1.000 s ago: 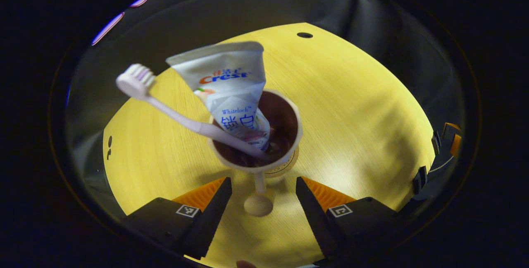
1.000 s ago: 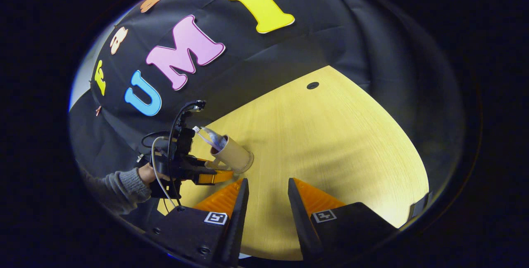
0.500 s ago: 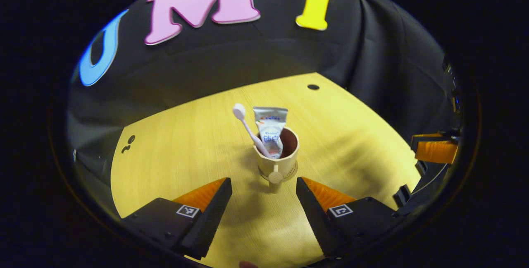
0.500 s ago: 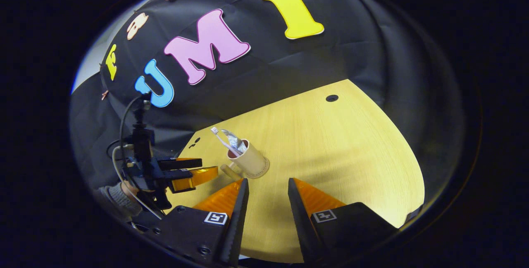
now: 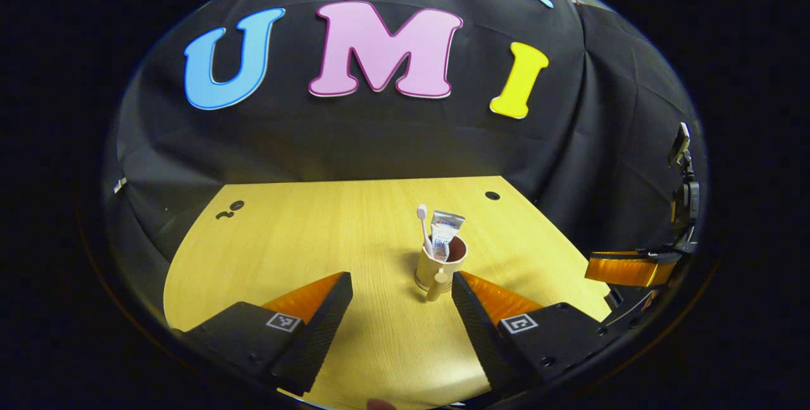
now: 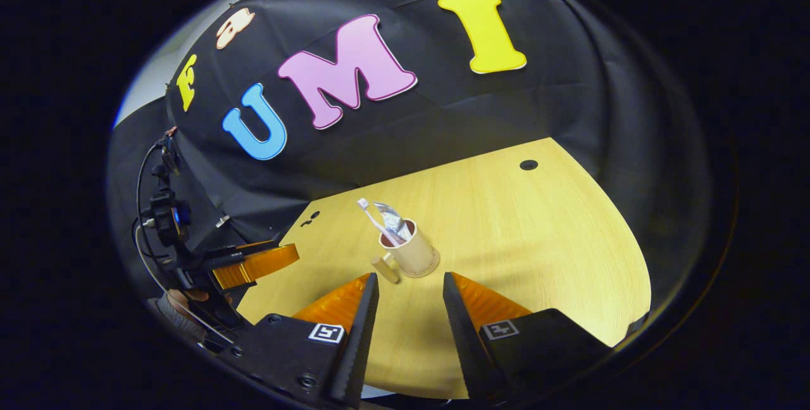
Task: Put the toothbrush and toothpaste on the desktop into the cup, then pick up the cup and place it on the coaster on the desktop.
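A beige cup (image 5: 440, 266) stands upright on the yellow desktop (image 5: 304, 239), its handle (image 5: 435, 284) pointing toward me. A white toothbrush (image 5: 423, 225) and a white toothpaste tube (image 5: 444, 233) stick up out of it. My left gripper (image 5: 400, 279) is open and empty, well back from the cup. In the right gripper view the cup (image 6: 414, 254) rests on a thin round coaster (image 6: 431, 269), with the toothbrush (image 6: 373, 218) and the tube (image 6: 393, 220) inside. My right gripper (image 6: 409, 285) is open and empty, just short of the cup.
The right gripper (image 5: 623, 269) hangs off the table's right edge. The left gripper (image 6: 253, 262), with a hand behind it, hovers at the table's left edge. A small dark hole (image 5: 492, 195) lies at the far right of the desktop. Black cloth walls the back.
My left gripper has pulled far back and up from the cup, which now looks small and distant. The right gripper has also drawn back a little. The cup stays put.
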The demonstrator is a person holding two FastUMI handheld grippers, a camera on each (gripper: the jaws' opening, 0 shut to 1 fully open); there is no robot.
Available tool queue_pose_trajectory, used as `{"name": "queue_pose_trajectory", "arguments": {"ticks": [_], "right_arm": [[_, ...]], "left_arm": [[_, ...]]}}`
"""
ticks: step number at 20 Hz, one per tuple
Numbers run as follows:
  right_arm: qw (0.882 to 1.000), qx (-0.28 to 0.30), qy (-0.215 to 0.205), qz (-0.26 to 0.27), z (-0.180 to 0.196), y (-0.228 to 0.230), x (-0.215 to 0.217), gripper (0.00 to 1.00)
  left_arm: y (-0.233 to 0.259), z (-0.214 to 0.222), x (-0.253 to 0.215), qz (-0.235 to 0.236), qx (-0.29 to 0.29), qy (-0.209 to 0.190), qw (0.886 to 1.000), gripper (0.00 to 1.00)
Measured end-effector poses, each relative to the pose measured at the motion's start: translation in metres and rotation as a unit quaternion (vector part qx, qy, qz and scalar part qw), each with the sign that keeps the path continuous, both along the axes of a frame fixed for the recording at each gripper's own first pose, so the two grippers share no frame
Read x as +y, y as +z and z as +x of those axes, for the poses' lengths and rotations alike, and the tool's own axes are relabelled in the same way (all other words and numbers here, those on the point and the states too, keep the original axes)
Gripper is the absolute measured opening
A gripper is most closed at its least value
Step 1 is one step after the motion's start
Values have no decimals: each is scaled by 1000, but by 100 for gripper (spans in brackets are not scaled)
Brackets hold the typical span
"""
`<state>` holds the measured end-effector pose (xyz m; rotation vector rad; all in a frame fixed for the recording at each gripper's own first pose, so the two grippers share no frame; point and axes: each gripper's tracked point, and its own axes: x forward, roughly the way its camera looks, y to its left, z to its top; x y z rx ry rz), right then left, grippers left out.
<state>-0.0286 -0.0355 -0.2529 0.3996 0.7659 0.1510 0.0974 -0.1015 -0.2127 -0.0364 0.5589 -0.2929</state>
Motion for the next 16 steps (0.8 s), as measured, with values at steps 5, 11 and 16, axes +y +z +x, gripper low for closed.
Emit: {"name": "queue_pose_trajectory", "arguments": {"ticks": [5, 11, 16], "right_arm": [[999, -17, 31, -6, 2, 24, 36, 70], [998, -41, 48, -23, 4, 47, 56, 81], [997, -54, 51, -29, 3, 56, 66, 88]], "left_arm": [[24, -19, 19, -9, -33, 10, 999, 98], [53, -29, 35, -26, -60, 13, 998, 98], [61, -37, 48, -30, -67, 19, 997, 98]]}}
